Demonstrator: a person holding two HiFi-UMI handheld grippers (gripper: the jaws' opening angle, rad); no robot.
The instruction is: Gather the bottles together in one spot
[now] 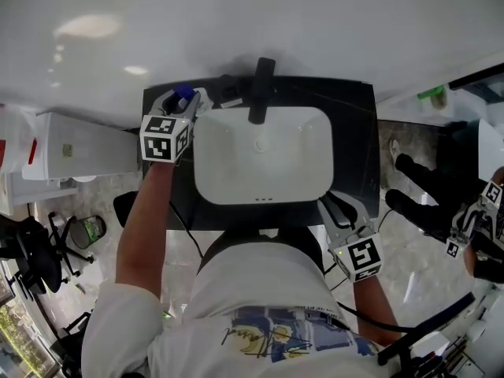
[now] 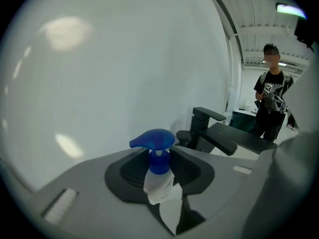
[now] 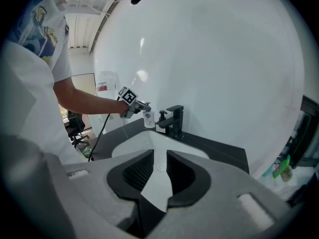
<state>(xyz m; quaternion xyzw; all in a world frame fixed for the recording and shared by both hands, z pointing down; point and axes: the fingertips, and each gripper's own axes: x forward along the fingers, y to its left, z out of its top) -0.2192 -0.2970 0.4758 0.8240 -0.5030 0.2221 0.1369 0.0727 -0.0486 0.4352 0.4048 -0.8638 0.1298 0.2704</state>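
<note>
Left gripper point(image 2: 162, 180) pinching white pump bottle point(image 2: 158, 169), blue pump head, near black faucet point(image 2: 212, 129). Right gripper point(image 3: 158, 176) jaws spread, empty, at white sink point(image 1: 303, 176) front corner.

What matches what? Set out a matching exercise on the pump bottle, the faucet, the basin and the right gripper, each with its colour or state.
Things:
1. pump bottle
2. faucet
3. basin
4. right gripper

Colours or states:
A. white, set in the dark counter
B. open, nothing between its jaws
C. clamped in the left gripper
D. black, behind the basin

Pairs: 1-C, 2-D, 3-A, 4-B.
</note>
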